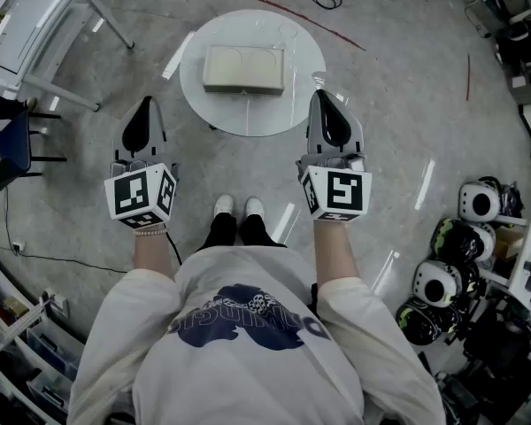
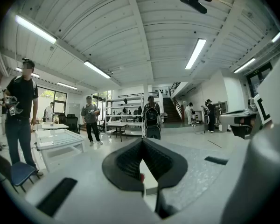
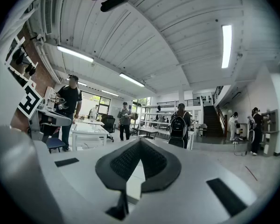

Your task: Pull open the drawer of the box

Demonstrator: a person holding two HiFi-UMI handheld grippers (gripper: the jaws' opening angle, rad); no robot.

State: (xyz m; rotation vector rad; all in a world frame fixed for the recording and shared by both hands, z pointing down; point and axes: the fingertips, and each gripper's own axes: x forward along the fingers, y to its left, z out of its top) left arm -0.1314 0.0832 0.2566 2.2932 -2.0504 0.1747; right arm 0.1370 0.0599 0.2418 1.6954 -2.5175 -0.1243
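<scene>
The left gripper [image 1: 144, 110] is held with its jaws pressed together on nothing, the box [image 1: 243, 69] is seen resting on the round white worktop [image 1: 197, 96] ahead, and the right gripper [image 1: 322, 103] is likewise held with jaws pressed together, empty.

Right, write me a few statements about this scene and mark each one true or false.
1. The box sits on the round white table. True.
2. The left claw grips the box. False: it is shut on nothing and is held apart from the box.
3. The right claw has its jaws shut, with nothing between them. True.
4. The blue chair stands at the person's right. False: it stands at the person's left.
</scene>
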